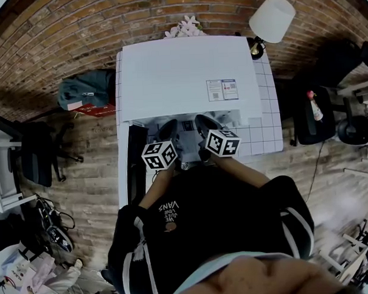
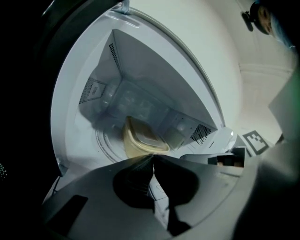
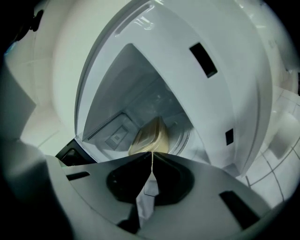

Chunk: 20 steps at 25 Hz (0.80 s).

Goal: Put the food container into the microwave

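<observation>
The beige food container (image 2: 140,139) with its lid on lies inside the open white microwave (image 1: 187,76), over the turntable (image 2: 107,143). My left gripper (image 2: 153,156) is shut, its tips pinching the container's near rim. From the other side my right gripper (image 3: 152,153) is shut on the rim of the same container (image 3: 151,136). In the head view both grippers, left (image 1: 168,130) and right (image 1: 206,125), reach into the microwave's mouth side by side; the container is hidden there.
The microwave's dark door (image 1: 136,170) hangs open at the left. The microwave stands on a white tiled table (image 1: 268,121) against a brick wall. A white lamp (image 1: 271,19) is at the back right, and a black chair (image 1: 35,159) stands at the left.
</observation>
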### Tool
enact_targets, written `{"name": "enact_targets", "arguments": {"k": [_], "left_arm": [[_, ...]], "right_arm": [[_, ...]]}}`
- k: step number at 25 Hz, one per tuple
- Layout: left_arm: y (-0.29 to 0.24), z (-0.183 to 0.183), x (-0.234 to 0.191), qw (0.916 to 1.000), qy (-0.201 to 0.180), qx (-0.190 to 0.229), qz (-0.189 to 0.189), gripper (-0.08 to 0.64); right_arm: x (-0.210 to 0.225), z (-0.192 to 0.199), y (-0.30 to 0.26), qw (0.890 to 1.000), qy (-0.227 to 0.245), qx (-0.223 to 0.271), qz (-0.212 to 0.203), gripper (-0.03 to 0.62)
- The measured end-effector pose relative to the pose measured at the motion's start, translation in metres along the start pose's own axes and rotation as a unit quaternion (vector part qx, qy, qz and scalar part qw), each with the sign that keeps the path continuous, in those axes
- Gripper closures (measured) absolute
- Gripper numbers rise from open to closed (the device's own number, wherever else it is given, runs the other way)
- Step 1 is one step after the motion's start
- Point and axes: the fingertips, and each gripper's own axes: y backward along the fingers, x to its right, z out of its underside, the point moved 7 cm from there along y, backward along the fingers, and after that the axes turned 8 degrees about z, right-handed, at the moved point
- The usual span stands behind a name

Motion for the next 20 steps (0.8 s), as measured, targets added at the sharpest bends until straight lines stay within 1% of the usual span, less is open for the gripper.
{"name": "enact_targets", "arguments": {"k": [5,11,14,20], "left_arm": [[0.001,0.000,0.002,0.9998,-0.006,-0.005,0.017,0.546],[0.002,0.001,0.001,0.9991,-0.008,-0.013,0.041,0.548],[0.004,0.003,0.003,0.9985,-0.008,-0.019,0.050,0.548],[0.002,0.006,0.013,0.9982,-0.020,-0.022,0.053,0.548]], "right_arm": [[-0.003,0.002,0.007,1.000,-0.005,0.012,0.009,0.581],[-0.006,0.009,0.015,0.999,-0.020,0.036,0.028,0.581],[-0.004,0.009,0.023,0.998,-0.021,0.048,0.038,0.581],[0.007,0.007,0.037,0.997,-0.022,0.059,0.037,0.581]]}}
